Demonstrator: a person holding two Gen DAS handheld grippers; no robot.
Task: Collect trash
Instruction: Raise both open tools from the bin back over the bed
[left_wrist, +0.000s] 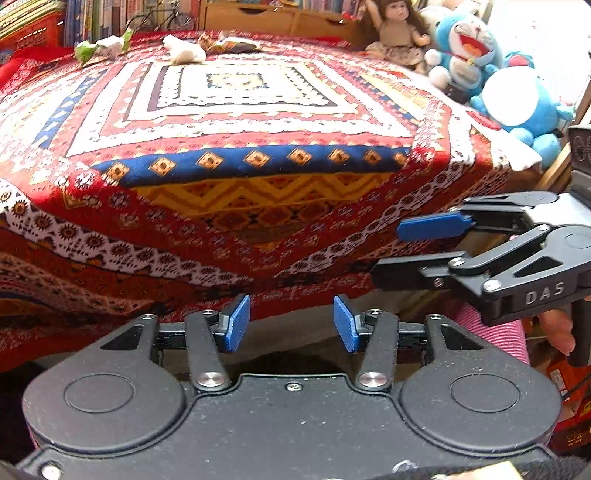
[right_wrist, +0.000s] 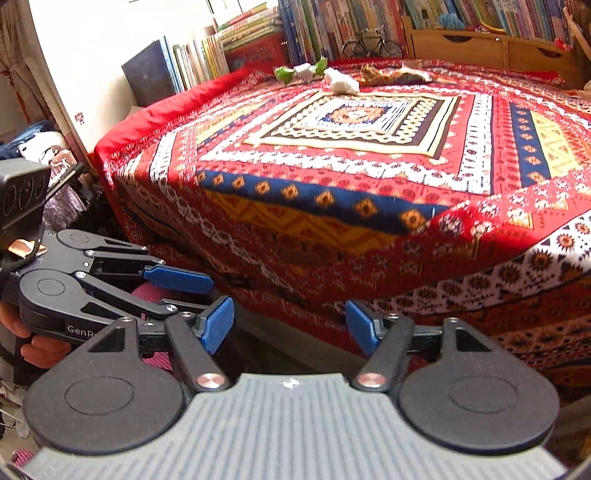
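Trash lies at the far edge of the patterned red cloth: a green and white wrapper, a crumpled white tissue and a brown-gold snack wrapper. My left gripper is open and empty, low before the cloth's near edge. My right gripper is open too, holding nothing, just right of the left one. Both are far from the trash.
A doll and blue plush toys sit at the table's right side. Books, a model bicycle and wooden drawers line the back. A hand and a pink striped sleeve show.
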